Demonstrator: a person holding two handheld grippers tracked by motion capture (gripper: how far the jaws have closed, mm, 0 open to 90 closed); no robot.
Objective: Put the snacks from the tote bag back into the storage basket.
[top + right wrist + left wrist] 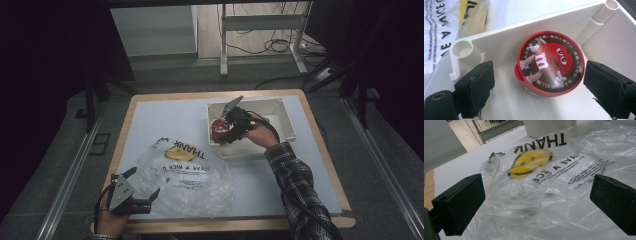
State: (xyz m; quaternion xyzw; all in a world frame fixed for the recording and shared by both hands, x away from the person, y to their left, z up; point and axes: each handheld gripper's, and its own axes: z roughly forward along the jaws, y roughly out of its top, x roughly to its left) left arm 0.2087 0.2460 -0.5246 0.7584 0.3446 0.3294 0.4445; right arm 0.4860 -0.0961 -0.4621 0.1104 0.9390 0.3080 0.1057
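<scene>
Here, on the pale, wood-edged desk [280,187], the left claw [142,187] gapes open at the clear plastic bag [187,177]; rightward, the right claw [537,82] straddles, unclosed, the red-lidded candy tub [551,63] inside the white bin [285,117]. Grey floor surrounds.

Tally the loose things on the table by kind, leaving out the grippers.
Plastic bag: 1
White bin: 1
Red-lidded candy tub: 1
Total: 3
</scene>
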